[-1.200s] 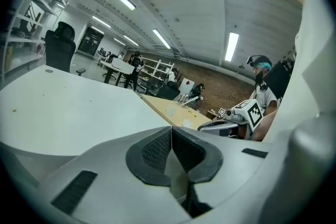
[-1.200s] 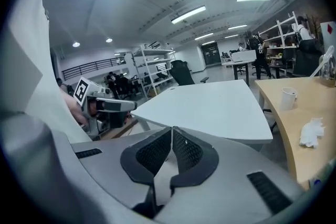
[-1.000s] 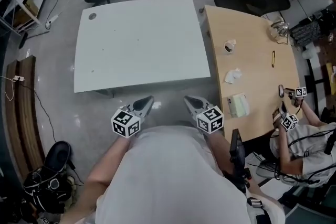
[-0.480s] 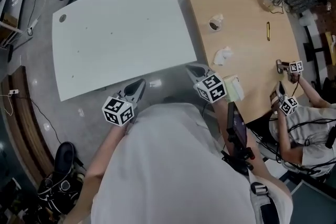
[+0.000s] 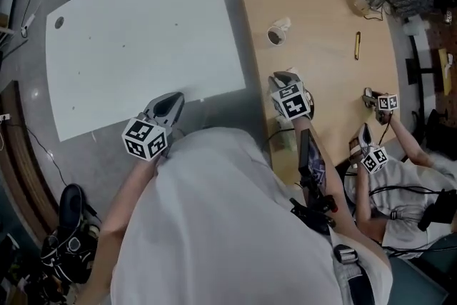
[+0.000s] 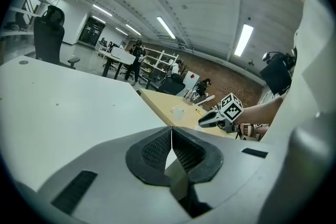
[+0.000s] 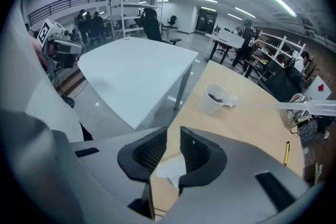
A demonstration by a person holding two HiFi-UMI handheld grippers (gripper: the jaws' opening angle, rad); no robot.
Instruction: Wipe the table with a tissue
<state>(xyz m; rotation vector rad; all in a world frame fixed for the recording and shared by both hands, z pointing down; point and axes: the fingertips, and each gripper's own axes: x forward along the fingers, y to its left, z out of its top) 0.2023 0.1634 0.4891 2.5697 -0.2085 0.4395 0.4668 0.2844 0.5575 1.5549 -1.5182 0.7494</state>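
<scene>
Two grippers: my left gripper (image 5: pixel 173 99) (image 6: pixel 171 129) is clenched empty beside the white table (image 5: pixel 143 32), my right gripper (image 5: pixel 280 77) (image 7: pixel 173 137) has just cracked apart over the tissue (image 7: pixel 170 169) on the wooden table (image 5: pixel 321 25).

We are wearing a loose white short-sleeved shirt (image 5: pixel 228 225), and it is leaving both forearms bare. A black device (image 5: pixel 312 175) with dark cables and small red parts is hanging at our right hip, and a dark strap with a pale buckle (image 5: pixel 344 254) is running just below it. The left gripper (image 5: pixel 173 98) and the right gripper (image 5: pixel 280 76) are both showing smooth grey shells, black ribbed pads (image 6: pixel 156 149) and a white cube (image 5: pixel 145 139) printed with black square markers. The right gripper's jaws are just parting, with nothing pinched between them.
</scene>
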